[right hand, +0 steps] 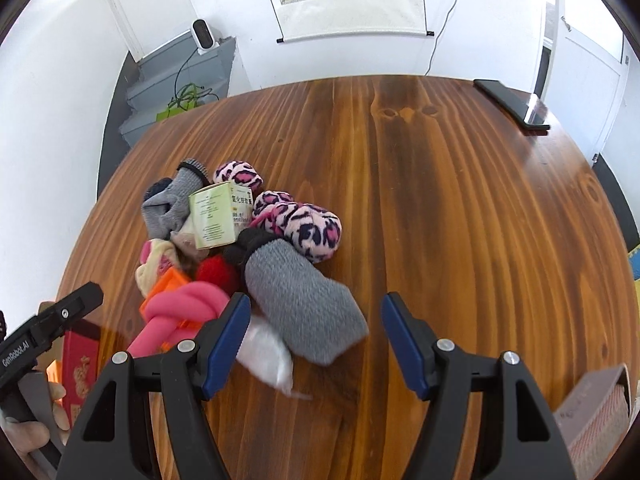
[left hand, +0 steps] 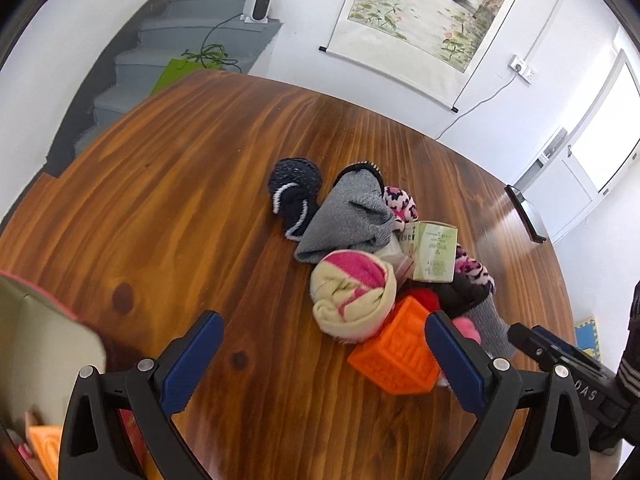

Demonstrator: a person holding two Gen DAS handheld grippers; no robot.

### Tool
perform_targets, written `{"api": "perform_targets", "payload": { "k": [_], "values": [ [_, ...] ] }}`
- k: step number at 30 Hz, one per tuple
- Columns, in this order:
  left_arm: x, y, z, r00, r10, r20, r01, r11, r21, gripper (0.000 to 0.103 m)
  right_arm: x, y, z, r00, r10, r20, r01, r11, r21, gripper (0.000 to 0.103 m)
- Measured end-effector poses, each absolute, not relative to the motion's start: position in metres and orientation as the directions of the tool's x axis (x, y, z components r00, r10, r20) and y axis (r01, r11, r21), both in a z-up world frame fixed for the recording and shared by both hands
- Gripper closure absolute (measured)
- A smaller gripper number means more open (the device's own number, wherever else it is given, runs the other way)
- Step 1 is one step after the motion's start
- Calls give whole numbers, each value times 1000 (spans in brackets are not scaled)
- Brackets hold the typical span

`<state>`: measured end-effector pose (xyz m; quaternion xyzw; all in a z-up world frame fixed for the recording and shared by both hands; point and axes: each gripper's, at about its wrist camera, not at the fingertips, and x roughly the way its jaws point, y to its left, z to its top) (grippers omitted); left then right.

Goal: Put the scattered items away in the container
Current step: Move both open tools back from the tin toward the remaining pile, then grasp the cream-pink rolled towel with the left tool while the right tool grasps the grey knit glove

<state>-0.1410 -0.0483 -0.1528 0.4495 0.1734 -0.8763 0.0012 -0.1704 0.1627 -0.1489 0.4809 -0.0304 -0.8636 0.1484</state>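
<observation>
A heap of items lies on the wooden table (left hand: 180,200): a cream-and-pink rolled sock (left hand: 352,296), an orange cube (left hand: 396,356), a grey sock (left hand: 348,220), a dark blue sock (left hand: 294,188), a green-white box (left hand: 434,254) and leopard-print socks (right hand: 308,228). In the right wrist view a grey sock (right hand: 304,304), a pink knotted toy (right hand: 180,312) and a white bag (right hand: 264,356) lie nearest. My left gripper (left hand: 324,356) is open and empty just before the orange cube. My right gripper (right hand: 316,340) is open over the grey sock's end. The container (left hand: 40,340) stands at the left.
A black phone (right hand: 512,106) lies at the table's far right edge. A red box (right hand: 82,368) sits inside the container by the left gripper. A brown box (right hand: 596,416) stands at the near right. Stairs and a wall scroll lie beyond the table.
</observation>
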Motion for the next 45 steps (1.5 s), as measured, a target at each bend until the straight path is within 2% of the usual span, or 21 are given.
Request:
{"api": "perform_targets", "payload": {
  "k": [12, 17, 19, 21, 25, 26, 29, 38, 40, 43, 44, 45],
  "values": [
    [-187, -32, -189, -533, 202, -822, 133, -939, -317, 1, -194, 140, -174, -449, -283, -848, 274, -946, 171, 31],
    [-191, -31, -194, -542, 229, -808, 121, -931, -345, 2, -197, 138, -179, -440, -280, -853, 285, -945, 162, 33],
    [-190, -29, -192, -548, 258, -796, 101, -924, -369, 12, -197, 138, -181, -432, -278, -858, 289, -944, 160, 40],
    [-187, -25, -189, -552, 292, -781, 77, -915, -396, 31, -196, 137, -181, -424, -271, -864, 291, -944, 154, 47],
    [-178, -18, -181, -559, 276, -782, 47, -931, -363, 44, -187, 140, -178, -423, -262, -868, 285, -947, 147, 54],
    [-175, -19, -180, -560, 283, -778, 46, -928, -370, 50, -184, 142, -177, -423, -263, -867, 280, -948, 151, 54],
    [-160, -23, -179, -555, 300, -776, 55, -918, -394, 57, -171, 151, -174, -427, -269, -863, 257, -952, 169, 55],
    [-134, -21, -172, -565, 273, -778, 70, -925, -375, 57, -121, 178, -144, -474, -295, -829, 233, -951, 205, 55],
    [-138, -25, -172, -569, 280, -773, 99, -910, -402, 55, -113, 181, -138, -477, -304, -825, 242, -948, 209, 55],
    [-146, -27, -173, -569, 248, -784, 137, -912, -388, 34, -103, 184, -131, -485, -304, -820, 249, -947, 204, 55],
    [-149, -28, -173, -575, 235, -784, 141, -915, -378, 23, -100, 184, -130, -488, -303, -819, 250, -947, 201, 55],
    [-152, -29, -173, -583, 224, -781, 147, -916, -372, 21, -97, 186, -129, -489, -302, -818, 252, -947, 199, 55]
  ]
}}
